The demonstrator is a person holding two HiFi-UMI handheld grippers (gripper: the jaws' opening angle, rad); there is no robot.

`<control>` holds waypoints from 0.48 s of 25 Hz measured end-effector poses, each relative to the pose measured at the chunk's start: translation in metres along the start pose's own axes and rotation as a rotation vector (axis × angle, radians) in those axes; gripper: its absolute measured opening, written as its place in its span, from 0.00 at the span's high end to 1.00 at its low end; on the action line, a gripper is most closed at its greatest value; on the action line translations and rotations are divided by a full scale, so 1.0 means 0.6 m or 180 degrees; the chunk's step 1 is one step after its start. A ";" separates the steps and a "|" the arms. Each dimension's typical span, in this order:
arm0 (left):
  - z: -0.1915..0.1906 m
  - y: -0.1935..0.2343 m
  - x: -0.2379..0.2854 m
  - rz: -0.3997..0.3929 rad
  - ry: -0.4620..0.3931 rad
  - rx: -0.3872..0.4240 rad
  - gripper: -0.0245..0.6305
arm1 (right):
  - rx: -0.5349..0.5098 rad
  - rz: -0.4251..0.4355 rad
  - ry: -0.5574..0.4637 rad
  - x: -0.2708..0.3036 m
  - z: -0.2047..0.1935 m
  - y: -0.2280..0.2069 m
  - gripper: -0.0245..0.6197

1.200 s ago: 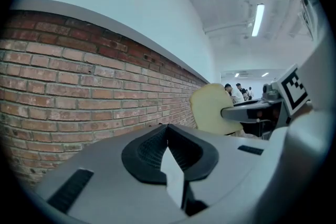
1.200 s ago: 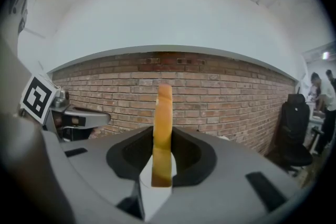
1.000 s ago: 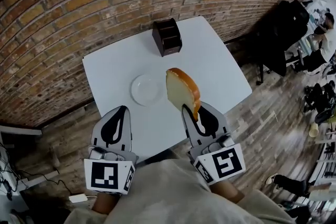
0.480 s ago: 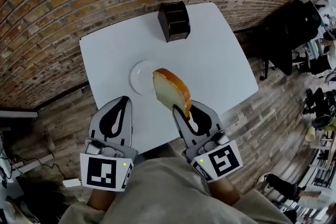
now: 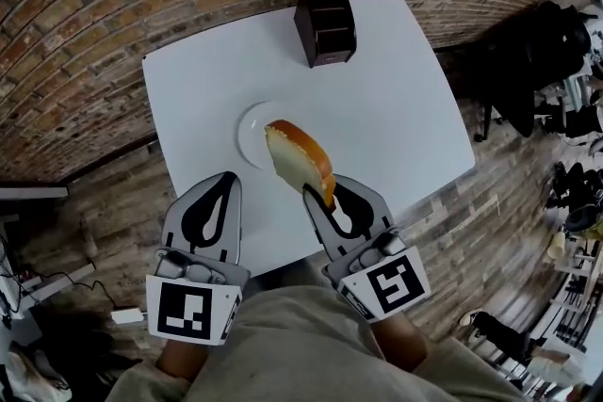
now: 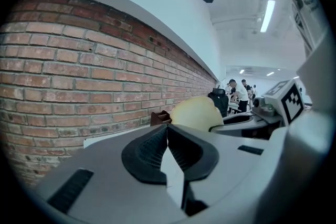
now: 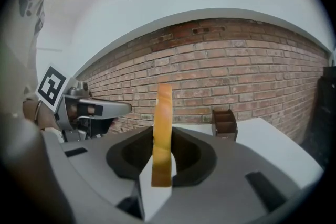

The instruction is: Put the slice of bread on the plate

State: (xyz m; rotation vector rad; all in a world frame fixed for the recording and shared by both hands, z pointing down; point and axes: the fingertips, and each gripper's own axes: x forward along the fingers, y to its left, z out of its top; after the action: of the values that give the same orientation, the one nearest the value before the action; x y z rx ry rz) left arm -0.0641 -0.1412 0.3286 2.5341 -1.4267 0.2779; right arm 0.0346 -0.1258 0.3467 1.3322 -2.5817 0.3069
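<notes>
The right claw [image 5: 318, 195] pinches the slice of bread [image 5: 297, 157] by its lower edge and holds it upright, crust on top. The slice rises just ahead of the claw's tips, over the right part of the white plate [image 5: 247, 129], not lying on it. Beside it, the left claw [image 5: 219, 182] is pressed together, empty. A dark wooden holder [image 5: 325, 25] stands well ahead of both on the white surface [image 5: 396, 108].

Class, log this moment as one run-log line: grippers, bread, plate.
left gripper: shut, empty | right gripper: shut on golden-crusted bread slice, upright | round white plate: on white square table, partly hidden by slice
</notes>
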 end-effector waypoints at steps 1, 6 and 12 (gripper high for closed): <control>-0.003 0.000 0.003 -0.0010 0.0014 -0.0010 0.94 | 0.0006 0.0008 0.0007 0.003 -0.002 -0.001 0.82; -0.016 0.004 0.020 -0.0031 0.0087 -0.0043 0.94 | 0.0043 0.0063 0.0022 0.022 -0.014 -0.006 0.82; -0.031 0.024 0.041 0.0001 0.0167 -0.0054 0.94 | 0.0066 0.0155 0.0083 0.060 -0.030 -0.007 0.82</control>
State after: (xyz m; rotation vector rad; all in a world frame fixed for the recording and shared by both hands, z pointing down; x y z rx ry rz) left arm -0.0647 -0.1634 0.3543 2.4942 -1.4041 0.3282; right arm 0.0196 -0.1512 0.3745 1.2652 -2.5993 0.3579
